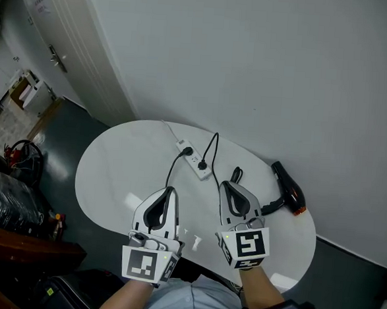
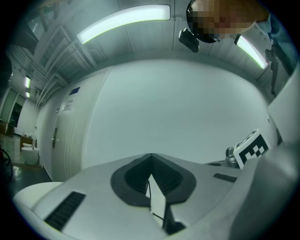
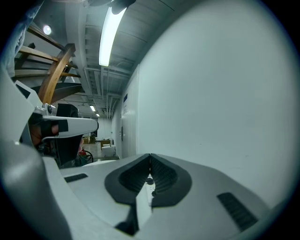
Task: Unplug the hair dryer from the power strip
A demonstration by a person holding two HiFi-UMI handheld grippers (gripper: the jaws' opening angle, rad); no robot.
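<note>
One white oval table fills the middle of the head view, pushed up against a plain white wall. Everything sits on that table.

Two claws hover over the near side. The left claw is clenched, its tips pressed together with nothing between them, and its own view shows only bare table and a thin dark line of cable through the slot below the tips. The right claw is clenched too, tips meeting on nothing. Each claw carries one marker cube, so two cubes in all, one on the left and one on the right.

One hair dryer, black with an orange-red end, lies flat at the table's far right edge close to the wall. It is just right of the right claw, and neither claw touches it.

One white power strip lies at an angle near the far edge, beyond and between the two claw tips. It holds two black plugs, both seated: one at the far end and one at the near end. There are two black cables. One drops from the far plug toward the left claw. The other arcs up from the near plug, then runs down behind the right claw, where I lose it.
</note>
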